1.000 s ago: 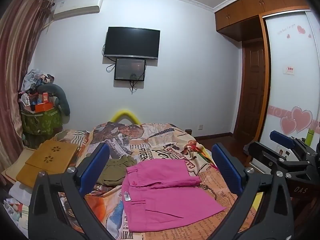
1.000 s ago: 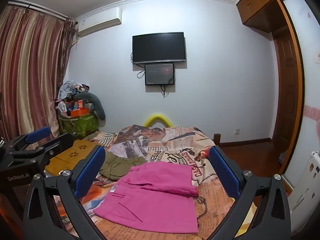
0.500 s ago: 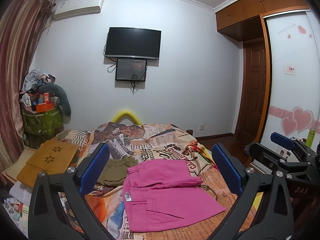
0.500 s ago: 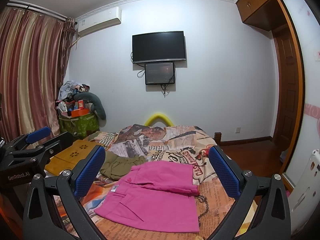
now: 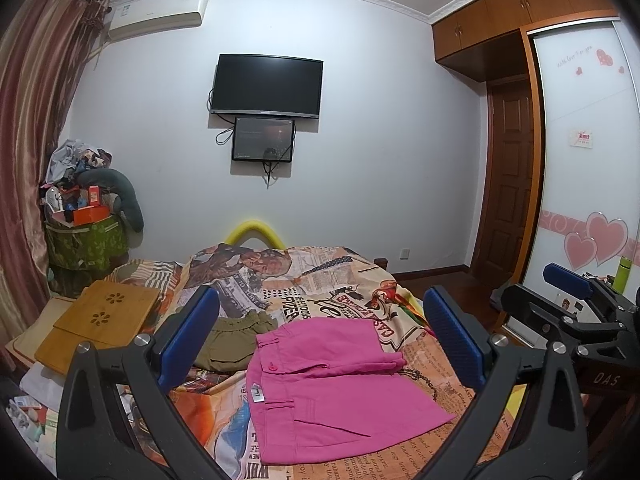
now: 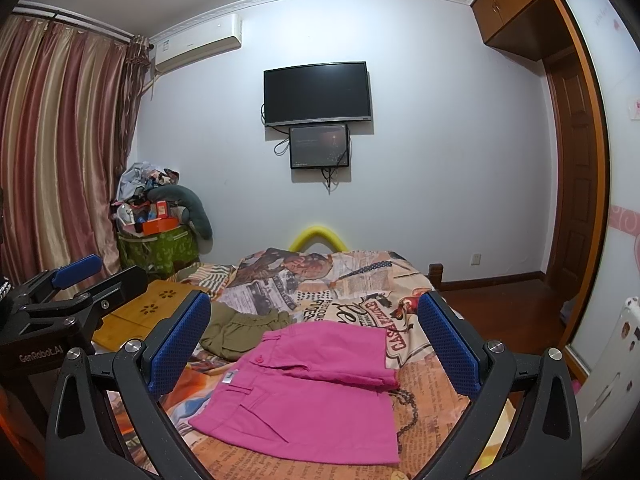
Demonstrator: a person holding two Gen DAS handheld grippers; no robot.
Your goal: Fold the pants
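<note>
Almost nothing has changed: the pink pants (image 5: pixel 328 384) stay folded on the bed (image 5: pixel 320 280), beside olive shorts (image 5: pixel 232 340). Left gripper (image 5: pixel 320 344) and right gripper (image 6: pixel 316 348) hover released, so folding looks finished.

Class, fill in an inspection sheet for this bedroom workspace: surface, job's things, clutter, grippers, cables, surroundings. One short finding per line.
Surface: bed with a newspaper-print cover.
Job's things: pink pants lie folded flat on the bed, untouched.
Clutter: olive garment beside the pants; wooden tray at the bed's left; piled basket in the corner.
Grippers: left gripper and right gripper both open, above the pants, fingers holding nothing.
Cables: loose leads hang by the small screen under the TV.
Surroundings: curtain, air conditioner, wardrobe.
</note>
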